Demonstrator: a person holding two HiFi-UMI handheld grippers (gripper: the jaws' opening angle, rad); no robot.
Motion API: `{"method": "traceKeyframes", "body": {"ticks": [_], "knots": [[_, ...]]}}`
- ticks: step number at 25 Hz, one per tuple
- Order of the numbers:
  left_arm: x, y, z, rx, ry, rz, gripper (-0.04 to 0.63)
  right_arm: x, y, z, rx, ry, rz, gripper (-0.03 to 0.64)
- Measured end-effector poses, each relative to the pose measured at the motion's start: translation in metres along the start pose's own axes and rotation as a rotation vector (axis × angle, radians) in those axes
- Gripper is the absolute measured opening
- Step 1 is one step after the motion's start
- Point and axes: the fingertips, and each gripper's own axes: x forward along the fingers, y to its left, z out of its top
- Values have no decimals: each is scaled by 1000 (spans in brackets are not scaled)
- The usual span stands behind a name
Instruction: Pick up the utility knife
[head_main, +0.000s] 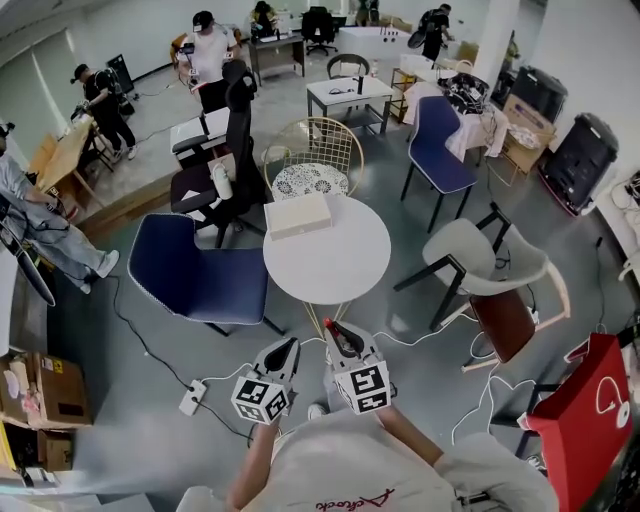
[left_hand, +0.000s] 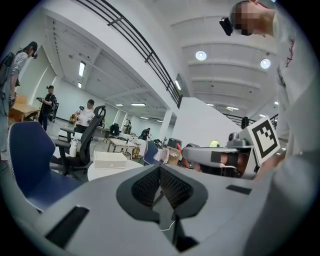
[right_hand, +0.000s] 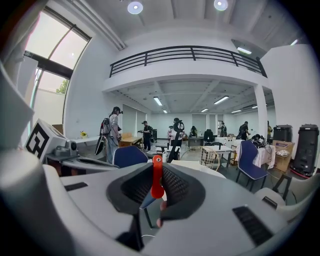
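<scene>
- The utility knife (right_hand: 157, 176), a slim red one, sat clamped upright between the pads of the right gripper (right_hand: 157, 189), its tip poking up above them.
- From overhead, the knife (head_main: 341, 341) showed as a red spot at the nose of the right gripper (head_main: 336, 331). It was held in the air over the grey floor, just short of the near edge of the round white table (head_main: 345, 270).
- The left gripper (left_hand: 161, 186) had its jaws pressed together with nothing between them.
- Both were held side by side in front of the person's chest, with the left gripper (head_main: 289, 347) near the right one and both pointing toward the table.
- A flat white box (head_main: 297, 214) lay at the table's far-left edge.
- A blue chair (head_main: 195, 270) stood to the table's left and a gold wire chair (head_main: 312, 150) behind it.
</scene>
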Motion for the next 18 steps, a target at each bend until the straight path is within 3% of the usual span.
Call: {"method": "traceKeyframes", "body": {"ticks": [18], "knots": [[-15, -40, -14, 8, -9, -32, 12, -49, 4, -16, 4, -3, -31, 64]]}}
